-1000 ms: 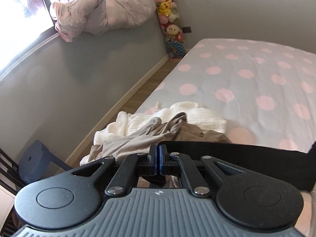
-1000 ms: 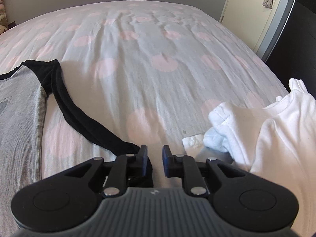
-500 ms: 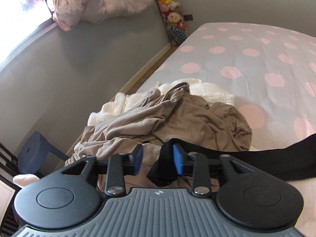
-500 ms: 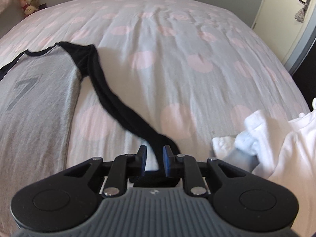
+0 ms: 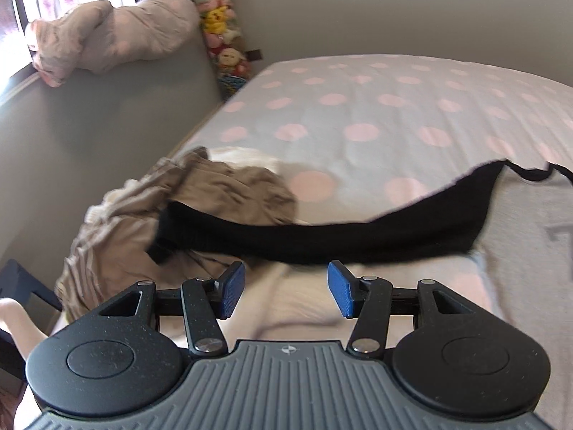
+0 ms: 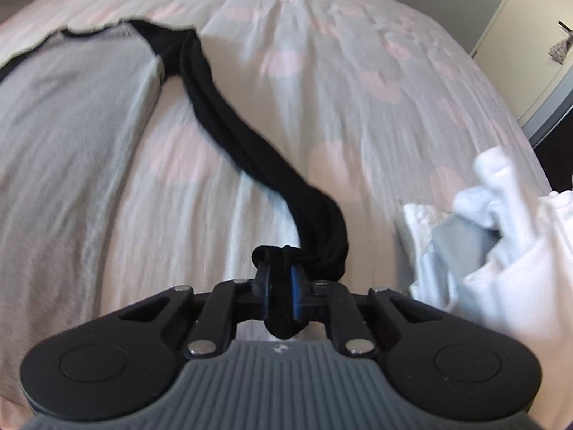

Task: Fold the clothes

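Here the shirt [image 6: 82, 107] serves as the landmark: a grey body with black sleeves, spread flat on the dotted bedspread [image 6: 322, 82].

Nearest, the right gripper [image 6: 281, 288] is clamped on the cuff end of the shirt's right sleeve [image 6: 250, 157], black cloth bunched between its blue pads. From there the sleeve runs away from the gripper as one long band, up and to the left, to the shirt's shoulder. That long axis is what the coming move likely turns on: I judge the sleeve would be carried across toward the grey body, so the pull should follow the band's line and not twist it.

On the shirt's other side, the left gripper [image 5: 286, 294] hangs with its fingers wide apart and nothing between them. The left sleeve [image 5: 322, 233] lies just beyond its tips, stretched crosswise, its cuff resting on a brown garment [image 5: 200, 200] heaped at the bed's edge and its far end joining the grey body at the right.

So the right hand is the one engaged; the left is close to its sleeve but apart from it.

Farther from the shirt, white clothes [image 6: 501, 251] lie bunched off its right sleeve.
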Demonstrator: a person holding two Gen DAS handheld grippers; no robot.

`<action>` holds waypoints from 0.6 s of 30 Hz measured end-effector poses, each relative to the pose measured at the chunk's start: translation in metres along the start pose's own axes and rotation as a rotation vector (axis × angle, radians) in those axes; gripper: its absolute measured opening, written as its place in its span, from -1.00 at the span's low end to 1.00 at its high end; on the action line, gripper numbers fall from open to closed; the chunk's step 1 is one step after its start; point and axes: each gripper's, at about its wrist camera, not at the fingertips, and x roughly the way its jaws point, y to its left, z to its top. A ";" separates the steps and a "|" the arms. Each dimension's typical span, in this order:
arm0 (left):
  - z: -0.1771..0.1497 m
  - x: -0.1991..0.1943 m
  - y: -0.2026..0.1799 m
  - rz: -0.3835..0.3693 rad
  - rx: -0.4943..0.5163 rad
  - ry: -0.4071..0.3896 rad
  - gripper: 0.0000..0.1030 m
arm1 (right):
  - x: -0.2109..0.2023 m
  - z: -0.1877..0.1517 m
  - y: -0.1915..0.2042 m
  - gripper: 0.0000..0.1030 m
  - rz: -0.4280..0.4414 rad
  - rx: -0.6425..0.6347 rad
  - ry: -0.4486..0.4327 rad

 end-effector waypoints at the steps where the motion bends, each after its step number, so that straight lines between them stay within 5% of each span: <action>1: -0.005 0.000 -0.006 -0.018 0.001 0.008 -0.04 | -0.010 0.003 -0.004 -0.76 0.017 0.027 -0.020; 5: -0.024 -0.002 -0.032 -0.090 0.005 0.040 -0.04 | -0.054 0.022 -0.026 -0.77 0.072 0.136 -0.117; 11: -0.045 -0.001 -0.059 -0.159 -0.004 0.083 -0.04 | -0.086 0.064 -0.074 -0.78 -0.014 0.233 -0.222; 18: -0.049 0.000 -0.069 -0.165 -0.019 0.106 -0.04 | -0.031 0.100 -0.145 -0.79 -0.130 0.404 -0.124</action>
